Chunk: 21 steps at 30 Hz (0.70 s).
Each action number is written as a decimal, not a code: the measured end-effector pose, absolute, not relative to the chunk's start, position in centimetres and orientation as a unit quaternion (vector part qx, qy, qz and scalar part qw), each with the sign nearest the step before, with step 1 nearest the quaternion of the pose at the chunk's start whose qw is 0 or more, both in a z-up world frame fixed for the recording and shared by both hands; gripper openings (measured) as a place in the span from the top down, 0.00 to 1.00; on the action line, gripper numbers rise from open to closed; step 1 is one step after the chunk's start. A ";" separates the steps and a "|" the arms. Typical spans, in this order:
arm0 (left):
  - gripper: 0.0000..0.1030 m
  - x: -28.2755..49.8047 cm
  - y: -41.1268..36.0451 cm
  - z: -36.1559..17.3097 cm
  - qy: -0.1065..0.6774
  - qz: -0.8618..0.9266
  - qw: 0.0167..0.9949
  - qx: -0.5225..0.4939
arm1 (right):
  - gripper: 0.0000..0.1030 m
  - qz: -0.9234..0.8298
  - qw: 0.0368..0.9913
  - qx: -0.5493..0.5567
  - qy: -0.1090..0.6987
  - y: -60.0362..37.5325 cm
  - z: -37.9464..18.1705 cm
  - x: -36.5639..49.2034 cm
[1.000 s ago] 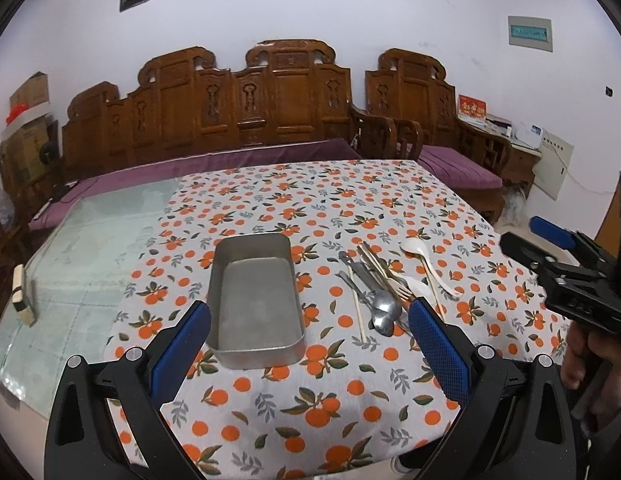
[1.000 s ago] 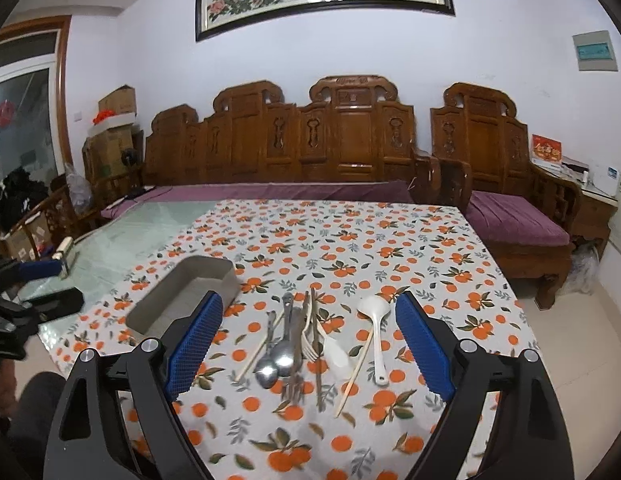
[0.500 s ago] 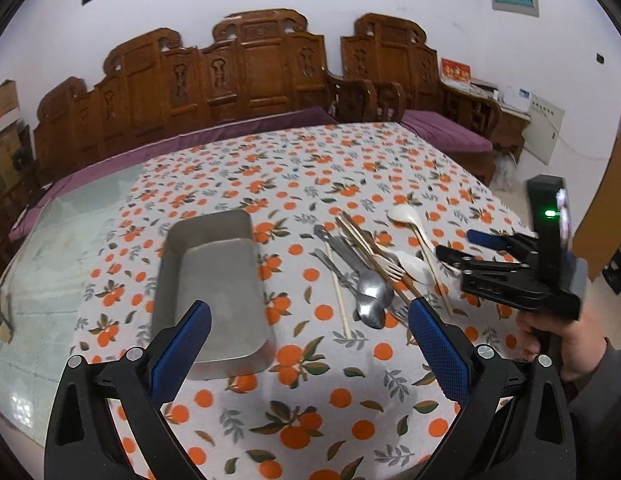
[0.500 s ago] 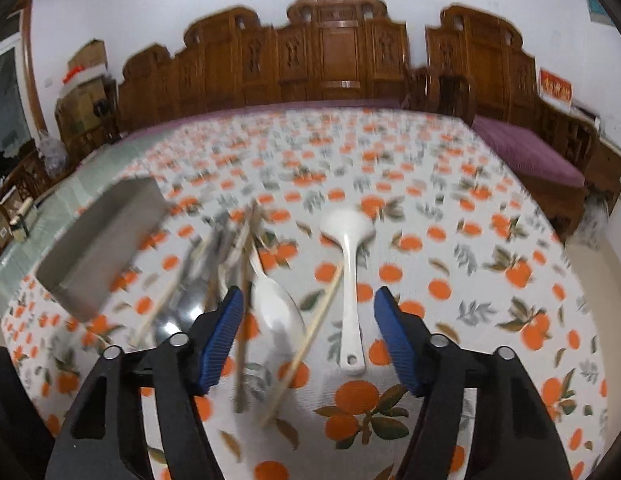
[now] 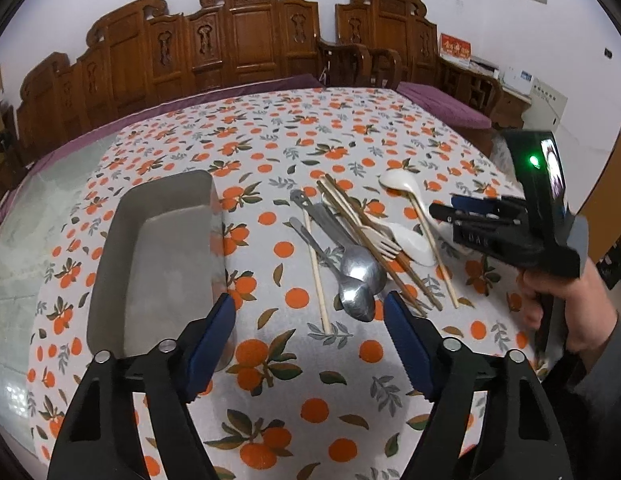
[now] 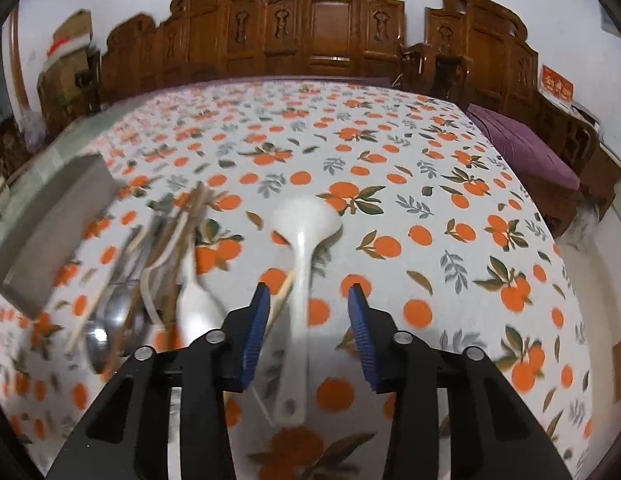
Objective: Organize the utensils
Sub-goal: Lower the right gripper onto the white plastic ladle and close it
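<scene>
A table covered by an orange-print cloth [image 5: 310,152] held a metal tray [image 5: 158,264] with a loose heap of utensils [image 5: 350,248] beside it. The left gripper [image 5: 310,312] hovered near two steel spoons [image 5: 358,280], its jaws just closing but grasping nothing. The right gripper [image 6: 306,308] had its jaws closing around the handle of a white ladle [image 6: 302,256] on the cloth, its pads not yet touching it.

Both wrist cameras are tilting down over the bench [image 5: 270,360], the left one looking past its fingers [image 5: 406,344] at tray [image 5: 158,256] and cutlery pile [image 5: 350,248], the right one sitting closer, sharing that pile [image 6: 150,272].
</scene>
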<state>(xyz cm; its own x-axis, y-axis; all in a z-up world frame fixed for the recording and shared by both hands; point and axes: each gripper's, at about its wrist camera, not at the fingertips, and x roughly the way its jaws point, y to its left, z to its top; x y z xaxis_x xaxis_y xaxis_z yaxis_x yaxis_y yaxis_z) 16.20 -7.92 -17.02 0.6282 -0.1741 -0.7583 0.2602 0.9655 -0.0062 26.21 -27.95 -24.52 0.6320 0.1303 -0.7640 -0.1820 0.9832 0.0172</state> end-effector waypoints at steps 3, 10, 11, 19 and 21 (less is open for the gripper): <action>0.30 16.5 -7.9 -17.3 0.418 -0.117 0.899 0.056 | 0.64 0.092 0.893 -0.036 0.440 -28.4 -25.8 27.3; 0.31 17.8 -8.4 -18.3 0.432 -0.114 0.893 0.057 | 0.64 0.089 0.887 -0.058 0.450 -28.0 -25.8 28.8; 0.34 18.0 -8.6 -18.4 0.434 -0.113 0.892 0.060 | 0.68 0.091 0.884 -0.057 0.455 -28.0 -25.7 28.9; 0.46 20.3 -9.6 -20.5 0.466 -0.119 0.875 0.061 | 0.90 0.092 0.881 -0.046 0.461 -28.2 -25.3 28.4; 0.47 20.9 -9.6 -21.0 0.473 -0.122 0.871 0.049 | 0.90 0.088 0.887 -0.033 0.453 -28.8 -24.8 28.2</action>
